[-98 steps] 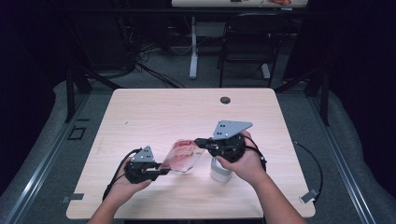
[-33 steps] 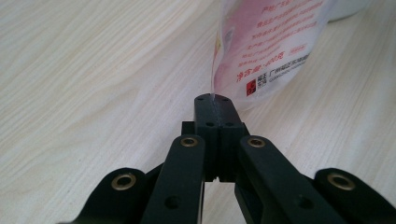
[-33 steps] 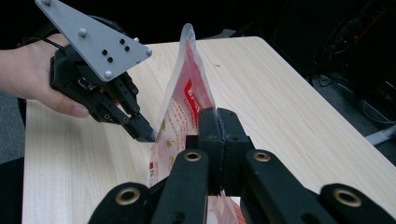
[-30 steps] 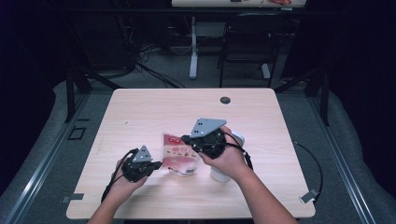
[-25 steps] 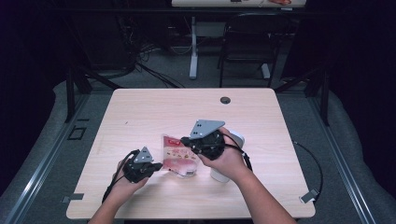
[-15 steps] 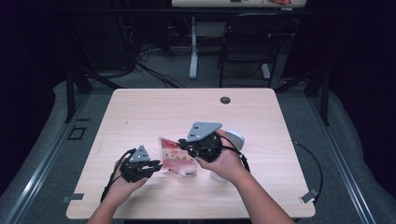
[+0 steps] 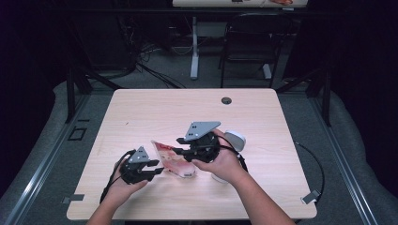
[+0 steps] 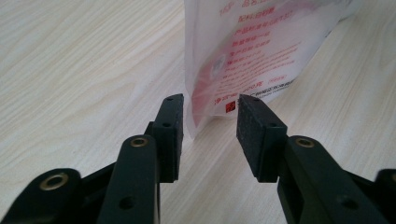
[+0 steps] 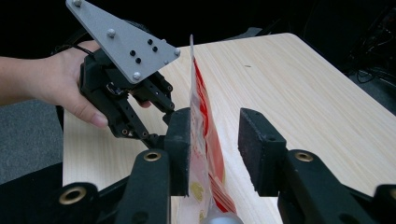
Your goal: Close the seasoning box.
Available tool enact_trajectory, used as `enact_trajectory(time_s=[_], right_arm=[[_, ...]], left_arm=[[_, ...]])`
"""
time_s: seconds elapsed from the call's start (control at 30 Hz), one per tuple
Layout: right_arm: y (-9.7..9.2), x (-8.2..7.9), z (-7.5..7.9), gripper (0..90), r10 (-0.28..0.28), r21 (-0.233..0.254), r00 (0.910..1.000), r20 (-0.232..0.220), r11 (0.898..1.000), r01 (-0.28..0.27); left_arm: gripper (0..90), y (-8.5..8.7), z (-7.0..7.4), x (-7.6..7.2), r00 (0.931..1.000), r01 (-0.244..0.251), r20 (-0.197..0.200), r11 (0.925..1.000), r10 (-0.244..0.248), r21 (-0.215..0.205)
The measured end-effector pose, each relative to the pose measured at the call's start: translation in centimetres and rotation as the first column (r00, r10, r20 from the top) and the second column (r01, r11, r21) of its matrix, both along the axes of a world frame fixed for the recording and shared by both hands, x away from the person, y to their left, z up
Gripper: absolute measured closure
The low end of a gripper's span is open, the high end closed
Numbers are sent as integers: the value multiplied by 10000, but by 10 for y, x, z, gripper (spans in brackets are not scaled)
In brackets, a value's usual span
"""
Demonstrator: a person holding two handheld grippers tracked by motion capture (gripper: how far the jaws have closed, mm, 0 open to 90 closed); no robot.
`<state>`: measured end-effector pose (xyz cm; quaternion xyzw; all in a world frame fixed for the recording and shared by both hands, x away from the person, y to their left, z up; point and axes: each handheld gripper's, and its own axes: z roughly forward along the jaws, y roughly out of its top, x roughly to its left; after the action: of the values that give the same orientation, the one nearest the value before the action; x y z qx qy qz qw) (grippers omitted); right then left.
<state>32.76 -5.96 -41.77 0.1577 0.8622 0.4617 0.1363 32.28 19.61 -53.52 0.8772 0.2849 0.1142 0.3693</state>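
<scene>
High view: pouch (image 7: 171, 159) lies at table (image 7: 141, 117) centre, six o'clock of the grommet (image 7: 226, 100) | left gripper (image 7: 152, 172) and right gripper (image 7: 180, 151) flank it, both just released, jaws parted | likely set down to regrip

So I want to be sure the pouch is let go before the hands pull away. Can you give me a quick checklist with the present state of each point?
1. Left gripper jaws off the pouch: ok, they have just been opening and a gap shows on both sides of the pouch's corner.
2. Right gripper jaws off the pouch: cannot tell, they have just been opening, but the pouch edge lies close against one pad.
3. Pouch rests on the table: ok in the left gripper view.
4. Pouch will stay upright alone: cannot tell.
5. White object behind the right hand clear of the path: cannot tell.
</scene>
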Motion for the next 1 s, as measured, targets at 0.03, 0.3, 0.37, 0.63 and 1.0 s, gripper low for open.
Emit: enact_trajectory(time_s=[0.03,0.3,0.37,0.63,1.0], right_arm=[[0,0,0,640,29,-12,10000,-75,10000,-30],[-9,-2,10,580,-17,794,9999,-159,9968,29],[-16,-2,15,591,-47,1011,9998,-174,9949,64],[-55,-2,26,627,-891,1727,9960,41,9811,870],[-110,7,15,790,-2877,1660,9577,89,9449,2823]], left_arm=[[602,0,0,0,10000,-21,13,10000,21,18],[575,2,0,0,9999,-155,-30,9999,154,-55],[574,3,0,0,9998,-166,-52,9998,166,-77],[570,8,1,0,9995,-323,-30,9993,323,-164],[568,9,1,-2,9995,-318,11,9995,318,-8]])
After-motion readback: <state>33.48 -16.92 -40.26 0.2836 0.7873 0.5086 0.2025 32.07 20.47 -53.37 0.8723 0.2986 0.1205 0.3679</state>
